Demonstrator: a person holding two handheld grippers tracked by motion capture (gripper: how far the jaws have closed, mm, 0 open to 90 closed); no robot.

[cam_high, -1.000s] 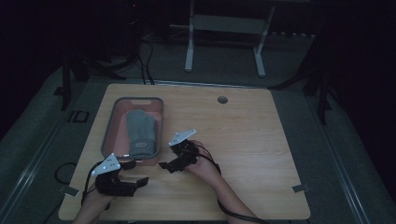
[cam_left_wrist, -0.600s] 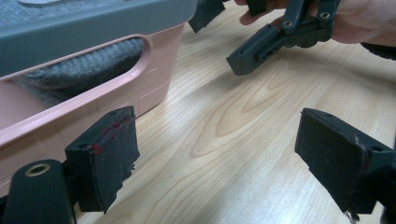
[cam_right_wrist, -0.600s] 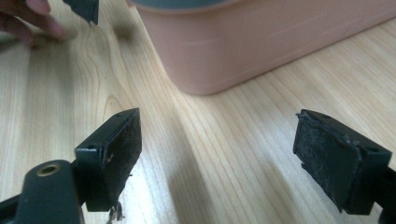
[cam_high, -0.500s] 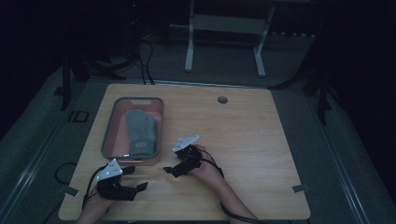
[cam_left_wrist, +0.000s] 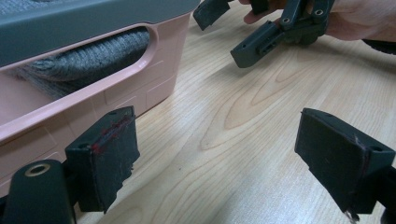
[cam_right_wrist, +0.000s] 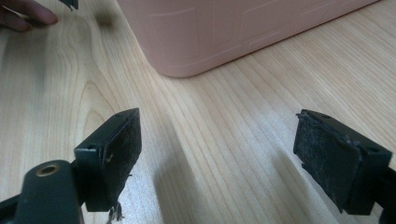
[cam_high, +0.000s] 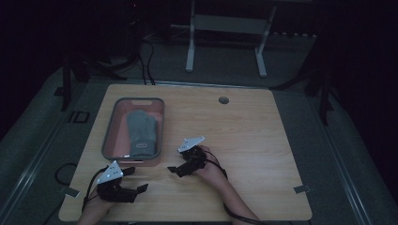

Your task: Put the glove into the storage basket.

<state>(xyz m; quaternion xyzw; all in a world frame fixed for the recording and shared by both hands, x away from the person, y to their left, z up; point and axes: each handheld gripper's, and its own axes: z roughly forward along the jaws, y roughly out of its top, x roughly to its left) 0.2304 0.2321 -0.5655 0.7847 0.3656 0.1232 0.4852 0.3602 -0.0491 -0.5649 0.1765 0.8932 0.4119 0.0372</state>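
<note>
Grey knitted mitten [cam_high: 141, 131] lies inside the pink bin [cam_high: 110, 132] on the counter [cam_high: 263, 140]. Both tongs, left [cam_high: 136, 187] and right [cam_high: 174, 169], gape empty just before the bin's near wall, apart from it.

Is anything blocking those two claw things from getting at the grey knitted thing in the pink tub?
Only the tub's own wall. The grey knit lies inside; the left gripper and right gripper face its side over bare table.
</note>
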